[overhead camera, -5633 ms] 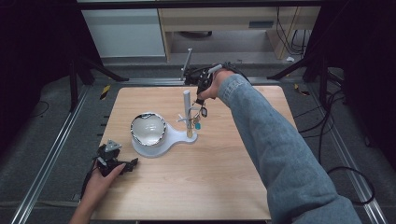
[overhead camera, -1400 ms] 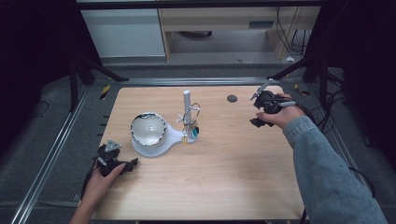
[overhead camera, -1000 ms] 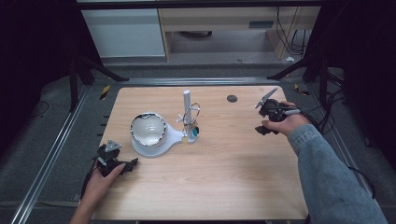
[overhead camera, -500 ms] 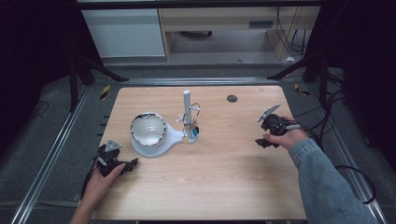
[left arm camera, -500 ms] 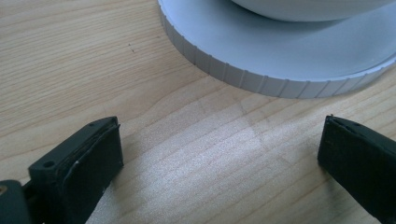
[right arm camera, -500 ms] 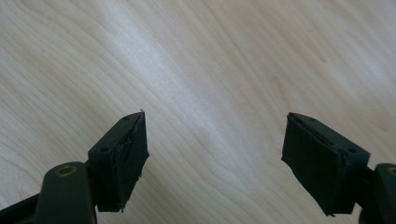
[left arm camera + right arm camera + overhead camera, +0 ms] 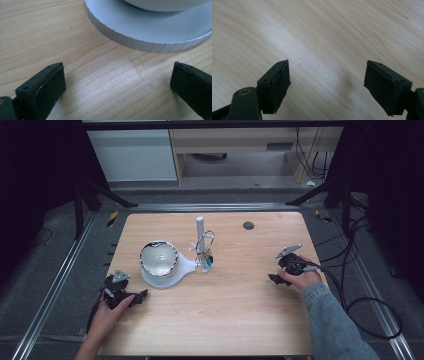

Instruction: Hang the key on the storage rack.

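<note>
A pale wood grain with fine darker streaks is being shown by the table point(image 7: 235, 305). A white stand point(image 7: 172, 274) is being seen on it, its round base edged with a ribbed pattern, and a bowl point(image 7: 158, 259) with a dark, shiny rim and pale inside is being carried by it. Something teal point(image 7: 208, 261) is being displayed beside the white post point(image 7: 200, 231). A small dark disc point(image 7: 248, 225) is being seen on the wood. Black is being worn by the left gripper point(image 7: 117, 82) and the right gripper point(image 7: 327, 87), each being topped by a grey plate. A grey-blue sleeve point(image 7: 332, 325) is being shown.
</note>
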`<state>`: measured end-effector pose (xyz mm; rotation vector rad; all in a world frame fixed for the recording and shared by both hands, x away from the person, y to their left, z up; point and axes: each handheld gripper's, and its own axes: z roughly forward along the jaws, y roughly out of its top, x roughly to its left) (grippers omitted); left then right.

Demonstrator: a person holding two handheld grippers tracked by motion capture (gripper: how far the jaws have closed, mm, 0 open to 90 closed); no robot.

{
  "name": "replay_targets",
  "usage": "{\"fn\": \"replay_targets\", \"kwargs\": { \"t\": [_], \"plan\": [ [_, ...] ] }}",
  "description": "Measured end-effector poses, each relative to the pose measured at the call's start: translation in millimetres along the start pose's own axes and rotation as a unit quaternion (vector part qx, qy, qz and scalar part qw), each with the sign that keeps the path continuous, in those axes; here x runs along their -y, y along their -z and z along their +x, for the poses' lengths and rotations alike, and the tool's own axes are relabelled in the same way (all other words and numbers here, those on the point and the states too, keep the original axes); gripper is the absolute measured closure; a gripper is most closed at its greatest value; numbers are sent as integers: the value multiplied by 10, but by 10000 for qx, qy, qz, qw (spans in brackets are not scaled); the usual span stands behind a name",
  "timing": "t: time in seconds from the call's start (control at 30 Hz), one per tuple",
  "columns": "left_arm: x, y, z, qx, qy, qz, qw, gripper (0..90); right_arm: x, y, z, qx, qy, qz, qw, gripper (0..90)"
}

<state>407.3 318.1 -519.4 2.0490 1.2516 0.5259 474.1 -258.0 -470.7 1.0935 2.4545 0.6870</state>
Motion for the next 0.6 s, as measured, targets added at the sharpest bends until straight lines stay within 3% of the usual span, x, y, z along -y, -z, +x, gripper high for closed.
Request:
{"fn": "replay_targets", "kwargs": {
  "t": [0.03, 0.1, 0.23, 0.3, 0.37, 0.5, 0.6],
  "plan": [
    [0, 0, 0, 0, 0, 0, 10000, 0, 0, 0, 0, 0, 0, 0, 10000, 207],
    [0, 2, 2, 0, -15, 13, 10000, 0, 54, -99, -18, 58, -249, -251, 9994, 195],
    [0, 2, 2, -1, -15, 13, 10000, 0, 100, -164, -25, 33, -423, -385, 9984, 177],
    [0, 2, 2, -1, -16, 13, 10000, 0, 132, -195, -30, 51, -533, -515, 9972, 158],
    [0, 1, 2, 0, -14, 12, 10000, 0, 183, -233, -44, -32, -797, -732, 9941, 124],
    [0, 2, 2, -1, -15, 13, 10000, 0, 242, -259, -28, 72, -855, -1002, 9913, 105],
    [0, 2, 3, 0, -17, 14, 10000, 0, 242, -261, -30, 90, -864, -992, 9913, 94]
  ]
}}
